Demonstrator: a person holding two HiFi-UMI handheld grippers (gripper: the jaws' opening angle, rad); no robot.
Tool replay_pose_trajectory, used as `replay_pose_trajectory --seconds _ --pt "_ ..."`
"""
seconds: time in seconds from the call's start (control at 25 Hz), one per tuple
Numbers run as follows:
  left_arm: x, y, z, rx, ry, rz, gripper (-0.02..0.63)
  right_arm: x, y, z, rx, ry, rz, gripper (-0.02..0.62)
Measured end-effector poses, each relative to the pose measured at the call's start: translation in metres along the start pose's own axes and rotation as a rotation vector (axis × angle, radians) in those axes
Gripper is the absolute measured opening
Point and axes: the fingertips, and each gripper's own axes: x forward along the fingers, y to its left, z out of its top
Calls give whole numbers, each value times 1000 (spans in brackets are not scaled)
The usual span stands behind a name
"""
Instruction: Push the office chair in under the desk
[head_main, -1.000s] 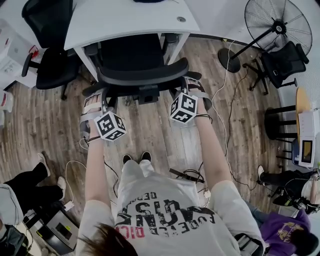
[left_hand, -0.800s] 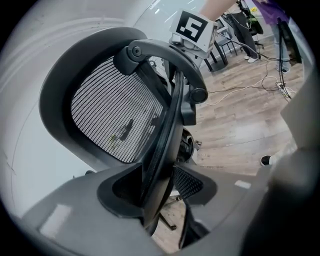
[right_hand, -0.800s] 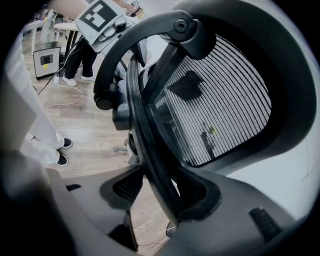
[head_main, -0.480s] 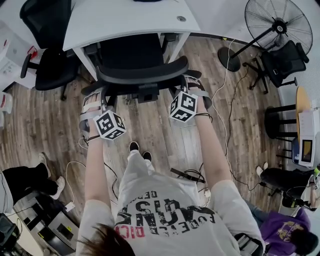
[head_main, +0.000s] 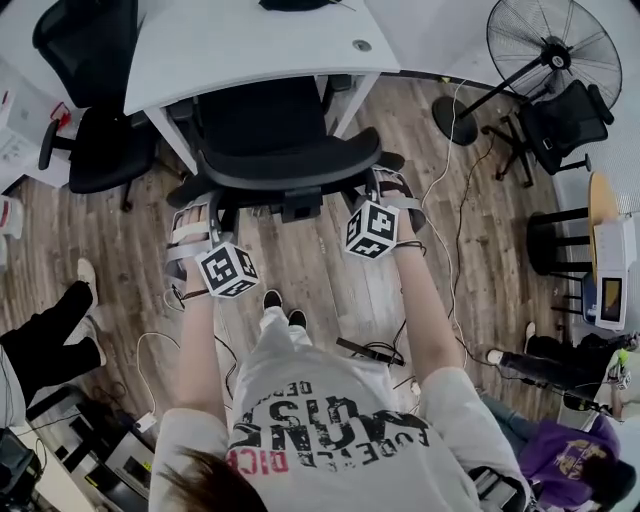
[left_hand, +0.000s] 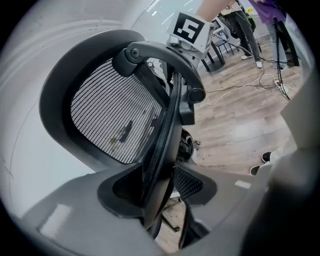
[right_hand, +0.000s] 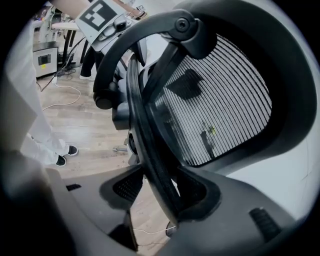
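Note:
The black mesh office chair (head_main: 290, 165) stands at the white desk (head_main: 250, 40), its seat partly under the desktop and its backrest toward me. My left gripper (head_main: 195, 208) is shut on the backrest's left edge, and my right gripper (head_main: 386, 186) is shut on its right edge. In the left gripper view the jaws (left_hand: 160, 182) close on the backrest rim, with the mesh (left_hand: 110, 115) to the left. In the right gripper view the jaws (right_hand: 160, 192) pinch the opposite rim, beside the mesh (right_hand: 220, 110).
A second black chair (head_main: 95, 120) stands left of the desk. A pedestal fan (head_main: 555, 50), another chair (head_main: 565, 120) and a stool (head_main: 560, 240) are at the right. Cables (head_main: 450, 200) trail across the wooden floor. Someone's legs (head_main: 50, 330) reach in from the left.
The holder's feet have stepped closer to the chair. Both grippers keep their hold on the backrest. The legs at the left have shifted.

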Motion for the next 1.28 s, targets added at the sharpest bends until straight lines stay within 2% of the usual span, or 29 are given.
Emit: replay_pose_trajectory --seconds 0.4,0.8,1.28 --pt "0 -3 -2 7 16 -31 192 1 1 0 -1 5 5 199" --pt "-3 0 0 72 -21 -46 181 -1 -2 0 -3 3 4 199" --pt "0 3 3 60 -12 -91 183 -2 -5 -2 -5 -19 39 199"
